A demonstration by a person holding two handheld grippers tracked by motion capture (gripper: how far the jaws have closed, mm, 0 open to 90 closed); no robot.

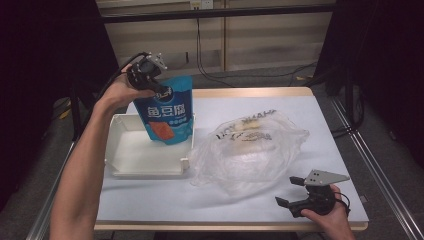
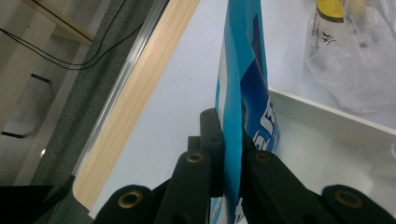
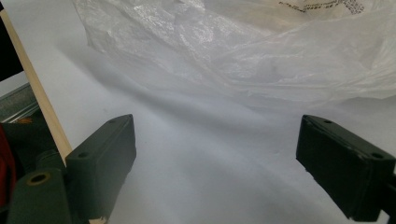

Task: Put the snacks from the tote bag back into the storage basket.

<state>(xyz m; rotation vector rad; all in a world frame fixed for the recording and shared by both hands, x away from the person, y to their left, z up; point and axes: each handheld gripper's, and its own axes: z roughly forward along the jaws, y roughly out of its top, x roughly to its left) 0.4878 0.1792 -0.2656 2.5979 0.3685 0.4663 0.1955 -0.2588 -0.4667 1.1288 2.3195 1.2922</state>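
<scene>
One white tray (image 1: 125, 165) sits under my blue snack pouch (image 1: 169, 110). My left tongs (image 1: 150, 75) pinch just its top edge, so it could slip and miss the tray. My right tongs (image 1: 291, 191) wait wide open near the tray.

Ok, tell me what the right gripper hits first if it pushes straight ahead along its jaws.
Most likely the clear plastic bag. The right gripper, jaws wide open and empty, points across bare table at the bag's crumpled near edge; depth is hard to judge.

The pouch (image 1: 167, 110) stands in the tray (image 1: 127, 150), left of the plastic bag (image 1: 250, 150) on the table (image 1: 200, 202).
</scene>
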